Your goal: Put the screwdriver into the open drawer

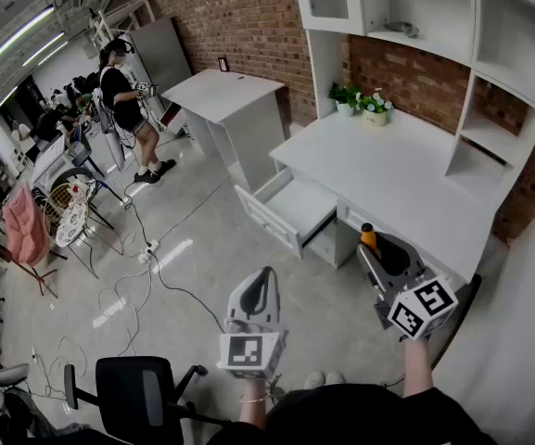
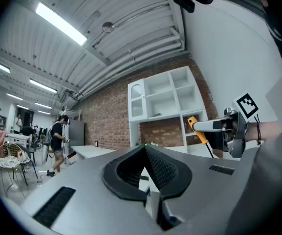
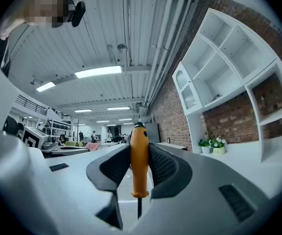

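My right gripper (image 1: 373, 251) is shut on a screwdriver (image 1: 368, 236) with an orange handle, held just off the front edge of the white desk (image 1: 378, 170). In the right gripper view the handle (image 3: 139, 160) stands upright between the pads of that gripper (image 3: 140, 153), with the dark shaft pointing down. The open drawer (image 1: 297, 211) juts out of the desk front, up and to the left of the right gripper, and looks empty. My left gripper (image 1: 266, 278) hovers over the floor, shut with nothing in it (image 2: 144, 153). The left gripper view shows the screwdriver (image 2: 198, 130) at the right.
Potted plants (image 1: 361, 102) stand at the desk's back edge below white wall shelves (image 1: 434, 17). A second white table (image 1: 225, 95) is further left. A person (image 1: 123, 100) stands at the back. Cables (image 1: 142, 248) run across the floor, and a black chair (image 1: 137, 392) is near my feet.
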`<state>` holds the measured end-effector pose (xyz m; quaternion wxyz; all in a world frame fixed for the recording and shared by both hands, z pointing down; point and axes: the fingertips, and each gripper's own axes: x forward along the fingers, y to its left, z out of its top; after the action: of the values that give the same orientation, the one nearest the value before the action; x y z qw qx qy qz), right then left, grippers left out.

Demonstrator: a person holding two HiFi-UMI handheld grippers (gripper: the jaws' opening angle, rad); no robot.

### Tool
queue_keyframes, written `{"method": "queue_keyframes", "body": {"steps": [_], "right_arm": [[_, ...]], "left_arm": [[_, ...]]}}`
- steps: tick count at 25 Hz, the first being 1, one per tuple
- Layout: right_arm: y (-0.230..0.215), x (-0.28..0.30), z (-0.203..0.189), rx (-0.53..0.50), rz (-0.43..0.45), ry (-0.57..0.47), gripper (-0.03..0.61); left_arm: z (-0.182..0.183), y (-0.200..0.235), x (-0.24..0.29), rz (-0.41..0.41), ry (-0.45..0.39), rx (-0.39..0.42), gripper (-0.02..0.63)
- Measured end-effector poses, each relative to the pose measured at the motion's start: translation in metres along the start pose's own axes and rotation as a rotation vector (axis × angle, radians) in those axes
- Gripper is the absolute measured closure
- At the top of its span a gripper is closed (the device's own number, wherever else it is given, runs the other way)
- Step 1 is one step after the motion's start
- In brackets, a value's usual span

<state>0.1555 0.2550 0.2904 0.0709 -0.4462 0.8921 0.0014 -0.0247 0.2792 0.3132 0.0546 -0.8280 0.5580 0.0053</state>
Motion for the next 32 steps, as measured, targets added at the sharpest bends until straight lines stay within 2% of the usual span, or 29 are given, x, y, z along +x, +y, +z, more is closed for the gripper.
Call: {"method": "queue_keyframes", "body": {"steps": [5, 9, 17, 27, 32], "right_arm": [[0.0, 0.0, -0.001, -0.001, -0.002, 0.001, 0.46], [-0.001, -0.001, -0.003, 0.0, 0.005, 0.006, 0.46], [-0.004, 0.0, -0.004, 0.008, 0.044, 0.013, 0.46], [-0.009, 0.035, -0.012, 0.038, 0.12, 0.026, 0.46], [-0.02, 0.06, -0.024, 0.044, 0.122, 0.039, 0.46]], "left_arm": [[-0.003, 0.003, -0.001, 0.005, 0.029, 0.011, 0.604], [0.0, -0.001, 0.0, 0.002, 0.005, 0.005, 0.604], [-0.008, -0.006, -0.001, 0.044, 0.036, -0.004, 0.606], [-0.017, 0.013, 0.013, 0.108, 0.052, -0.034, 0.604], [-0.029, 0.029, 0.032, 0.113, 0.059, -0.038, 0.604]]}}
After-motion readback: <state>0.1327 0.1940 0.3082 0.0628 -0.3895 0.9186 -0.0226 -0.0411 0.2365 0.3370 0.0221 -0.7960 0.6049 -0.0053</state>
